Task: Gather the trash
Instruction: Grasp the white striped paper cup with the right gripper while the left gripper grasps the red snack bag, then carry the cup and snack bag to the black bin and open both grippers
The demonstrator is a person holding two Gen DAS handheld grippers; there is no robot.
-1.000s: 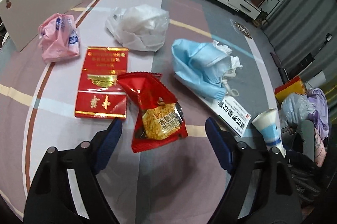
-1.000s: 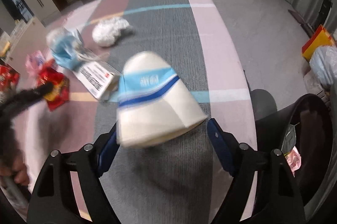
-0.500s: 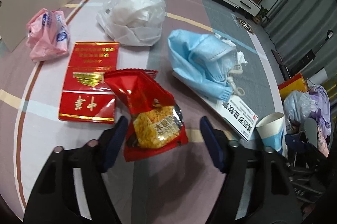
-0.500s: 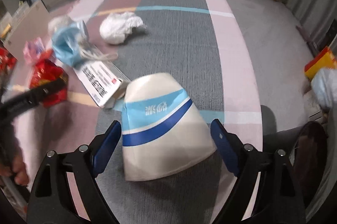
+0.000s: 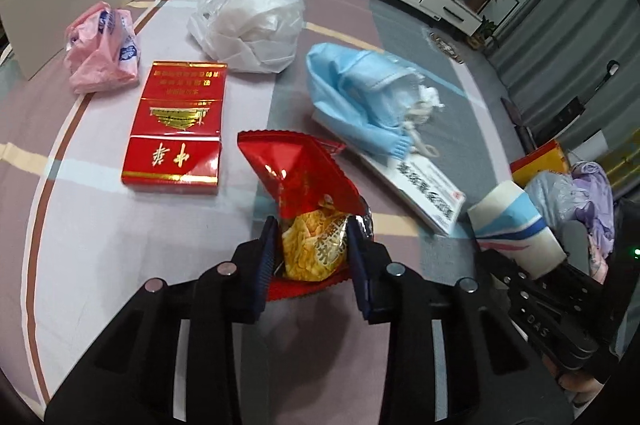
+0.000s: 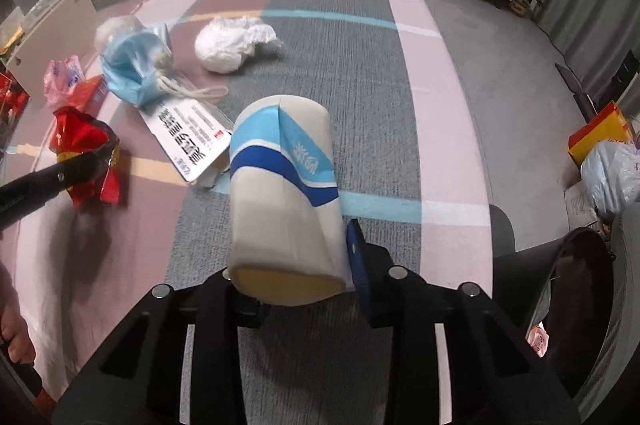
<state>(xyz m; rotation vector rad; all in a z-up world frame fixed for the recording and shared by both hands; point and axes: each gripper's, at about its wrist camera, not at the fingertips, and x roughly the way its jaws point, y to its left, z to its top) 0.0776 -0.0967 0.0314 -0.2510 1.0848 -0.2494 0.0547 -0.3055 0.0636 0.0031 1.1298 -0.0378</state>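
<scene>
Here the left gripper (image 5: 312,245) is closing its jaws on the red snack wrapper (image 5: 304,185), which lies on the striped rug (image 5: 100,225) beside a red carton (image 5: 176,121). The right gripper's (image 6: 288,257) jaws are closing against the sides of the crushed paper cup (image 6: 280,193). A blue mask (image 5: 360,97) and white bag (image 5: 252,29) lie beyond.
</scene>
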